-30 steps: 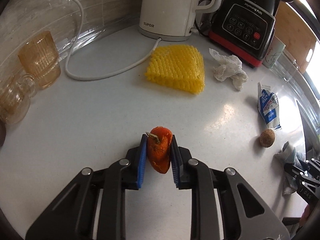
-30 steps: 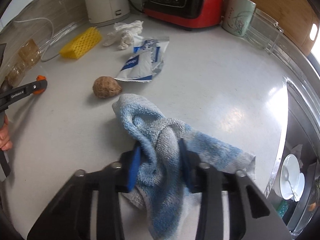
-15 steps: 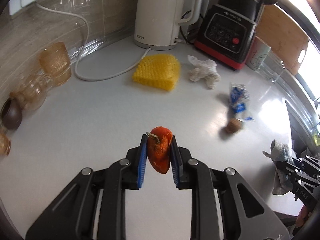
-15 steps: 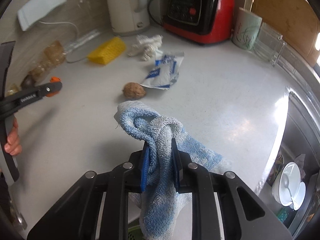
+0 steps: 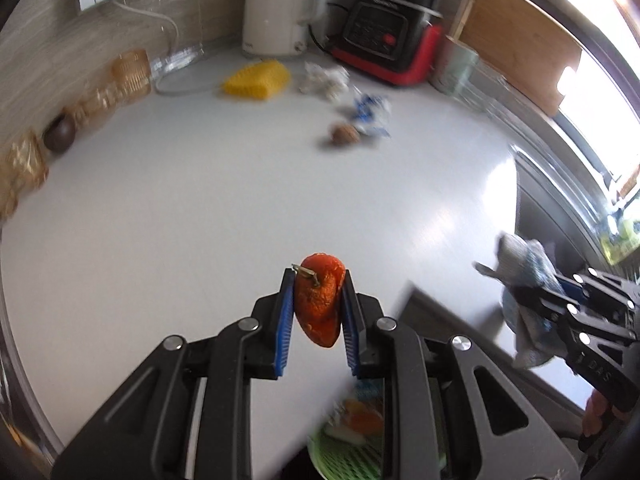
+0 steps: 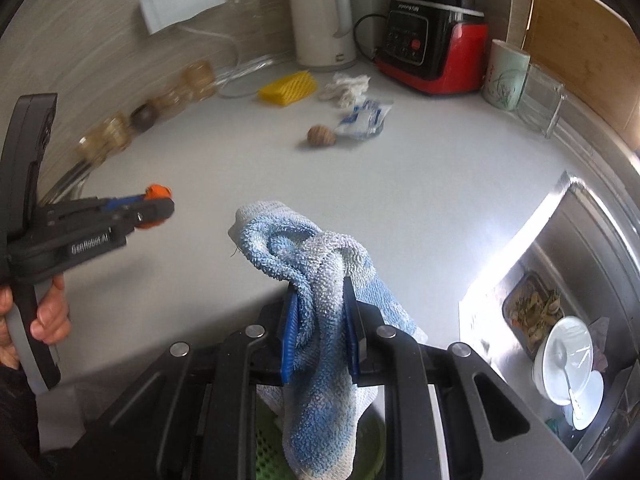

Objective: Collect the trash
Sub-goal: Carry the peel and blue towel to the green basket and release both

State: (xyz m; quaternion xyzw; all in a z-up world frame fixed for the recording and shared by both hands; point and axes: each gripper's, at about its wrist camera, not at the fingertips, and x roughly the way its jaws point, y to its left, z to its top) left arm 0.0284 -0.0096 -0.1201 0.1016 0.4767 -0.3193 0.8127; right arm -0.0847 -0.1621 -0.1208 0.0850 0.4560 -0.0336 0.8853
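My left gripper [image 5: 316,308] is shut on an orange peel piece [image 5: 320,304], held in the air near the counter's front edge; it also shows in the right wrist view [image 6: 156,206]. My right gripper [image 6: 320,320] is shut on a blue and white towel [image 6: 316,280], also lifted; it shows at the right of the left wrist view [image 5: 528,280]. A green bin [image 5: 344,452] with scraps sits below both grippers. A brown nut shell [image 6: 321,135], a blue-white wrapper [image 6: 364,118] and a crumpled tissue [image 6: 347,86] lie on the white counter [image 6: 420,184].
A yellow sponge [image 6: 287,87], white kettle [image 6: 322,20], red-black blender [image 6: 434,36], cup [image 6: 506,76] and clear glass holder [image 6: 542,98] stand at the back. Amber glasses [image 5: 130,72] line the left wall. A steel sink [image 6: 560,280] with dishes lies right.
Both grippers have pulled back and up from the counter, holding the peel and the towel. The green bin has come into view below them.
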